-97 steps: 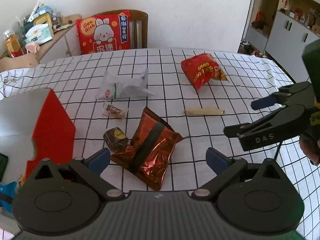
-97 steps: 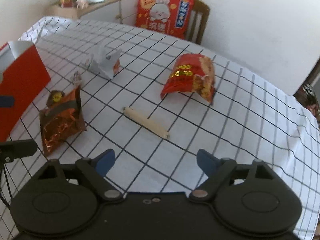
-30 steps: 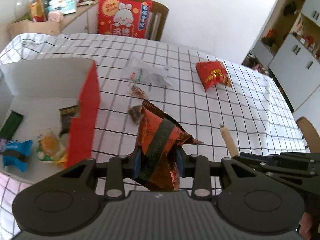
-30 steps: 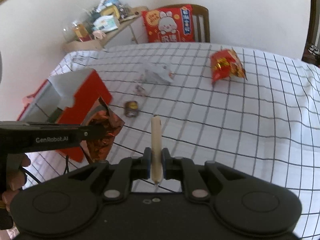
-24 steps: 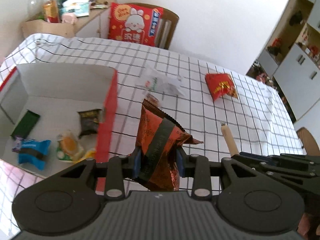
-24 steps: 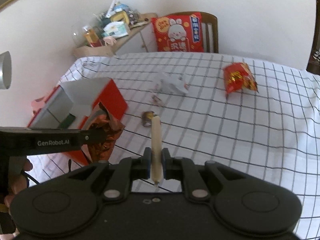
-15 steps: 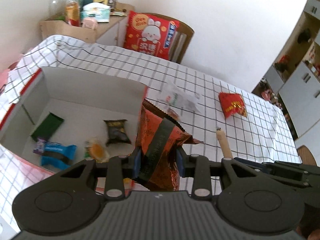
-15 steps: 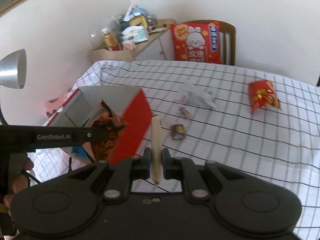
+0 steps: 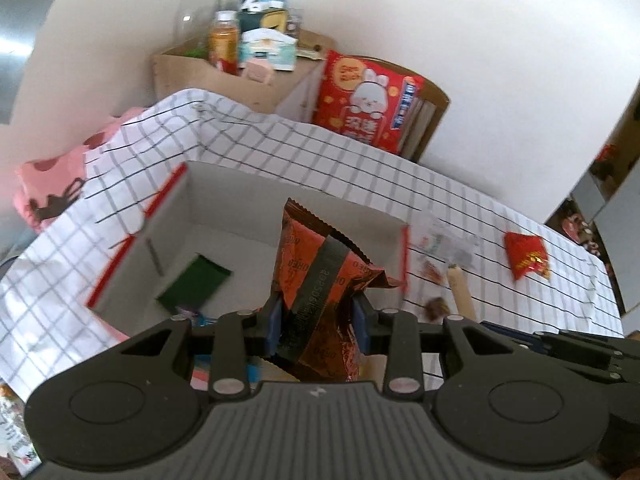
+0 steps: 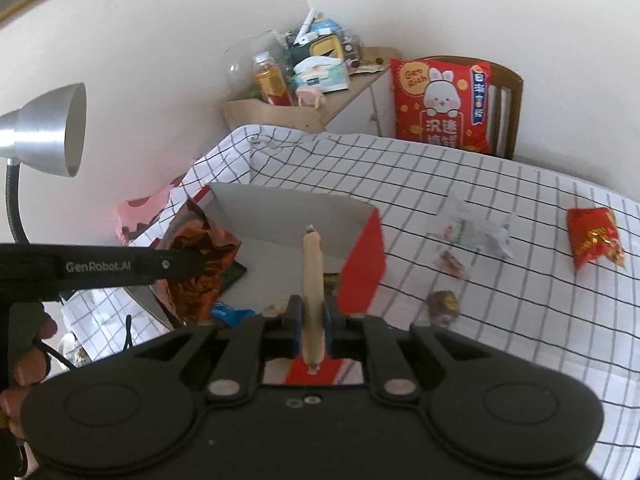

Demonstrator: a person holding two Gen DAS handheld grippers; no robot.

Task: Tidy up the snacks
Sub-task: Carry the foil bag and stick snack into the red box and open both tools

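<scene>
My left gripper is shut on an orange-and-brown foil snack bag and holds it above the open red-and-white box. It also shows in the right wrist view. My right gripper is shut on a long beige sausage stick, held upright over the box's red near wall. The stick also shows in the left wrist view. Inside the box lie a dark green packet and a blue packet.
On the checked tablecloth lie a white wrapper, a red chip bag, a small round brown snack and a small candy. A chair with a red cushion stands behind. A metal lamp is at the left.
Both grippers have carried their snacks leftward, from over the table to above the open box. The box now fills the middle of both views.
</scene>
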